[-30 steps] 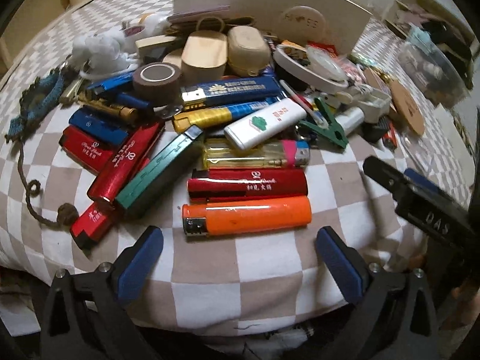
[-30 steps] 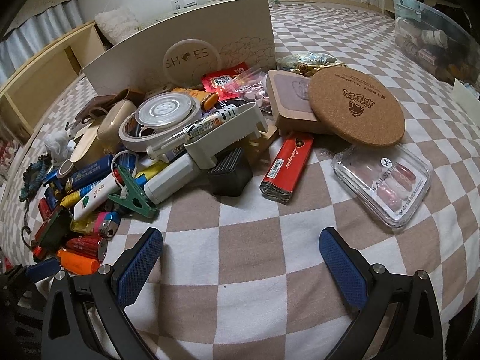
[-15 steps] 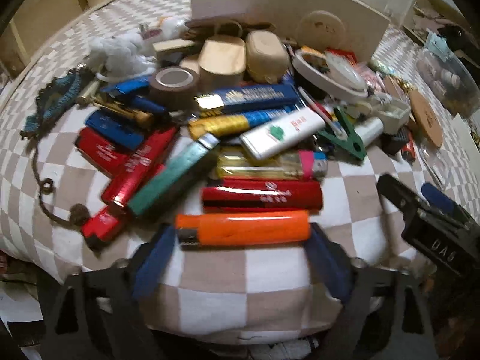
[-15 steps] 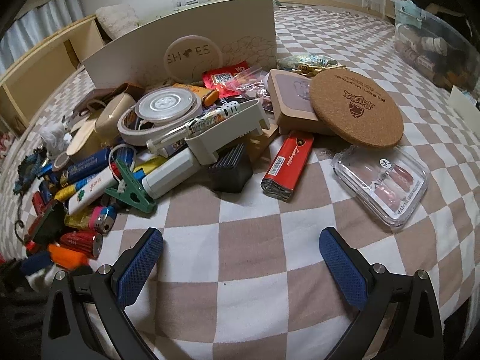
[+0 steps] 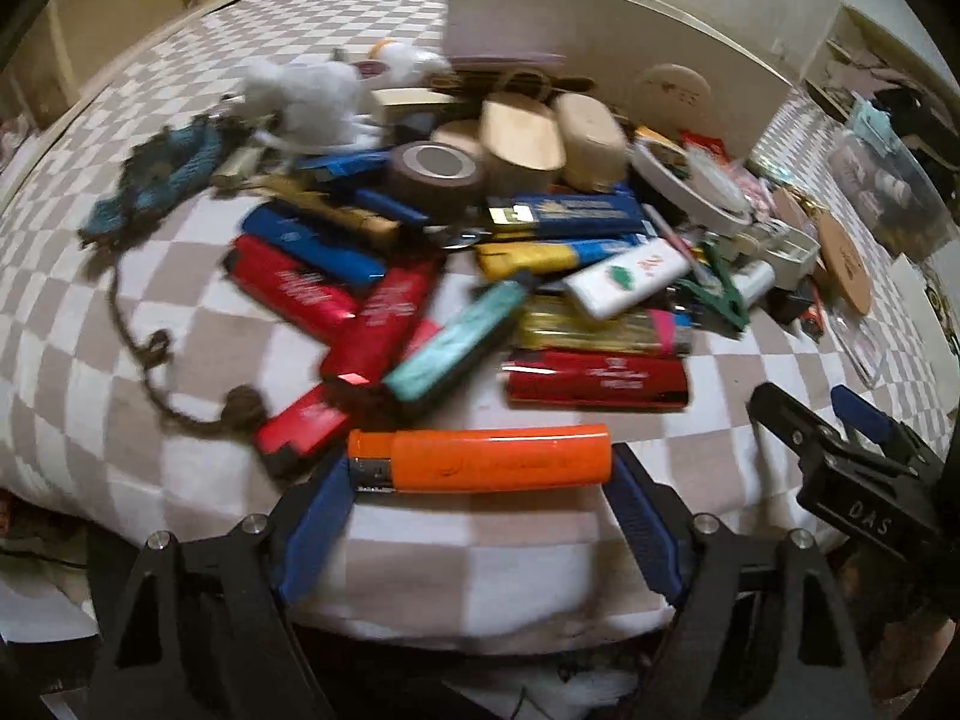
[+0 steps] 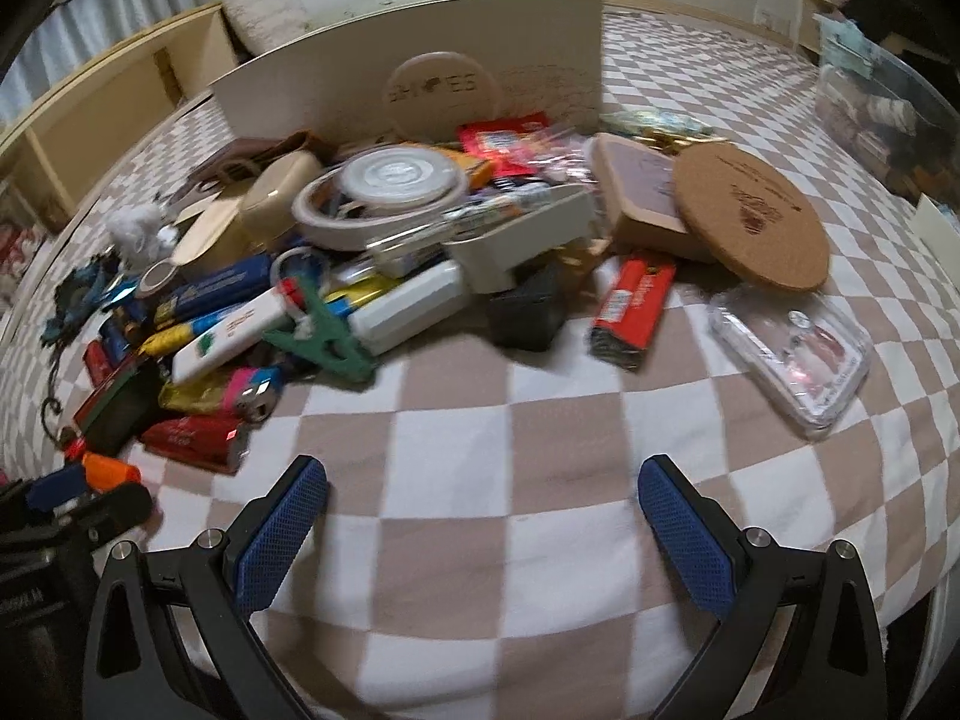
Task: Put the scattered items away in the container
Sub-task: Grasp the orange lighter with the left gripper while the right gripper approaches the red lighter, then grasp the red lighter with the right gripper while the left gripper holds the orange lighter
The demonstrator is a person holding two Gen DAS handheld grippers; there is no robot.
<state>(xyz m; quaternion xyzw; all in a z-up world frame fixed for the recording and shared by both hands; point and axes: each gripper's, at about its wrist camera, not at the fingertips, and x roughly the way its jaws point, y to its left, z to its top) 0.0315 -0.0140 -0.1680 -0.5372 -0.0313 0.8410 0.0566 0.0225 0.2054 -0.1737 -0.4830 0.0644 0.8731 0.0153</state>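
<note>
**Orange lighter in hand, a long carry ahead**

Our left tool (image 5: 480, 474) is closed end to end on the orange lighter (image 5: 480, 461), one blue pad on its metal head and the other on its base, right at the near edge of the bed (image 5: 420, 576). Our right tool (image 6: 483, 531) hangs wide open over bare checked cover near that same edge, holding nothing.

The rest of the scatter lies heaped toward the middle of the bed: red lighters (image 5: 597, 379), a white one (image 5: 627, 276), a green clip (image 6: 327, 342), a cork coaster (image 6: 753, 222). A clear bin (image 6: 882, 114) stands off the far right corner; we judge this the container, though we cannot be sure.

The risks we see:
- The grip spans the lighter's length, so the smooth plastic ends could slide off the pads if we tilt or swing fast.
- It sits at the bed's edge, so a slip here would likely send it to the floor.
- The two tools are near each other, and crossing paths could knock the lighter loose.
- The soft cover lets neighbours shift when brushed.
</note>
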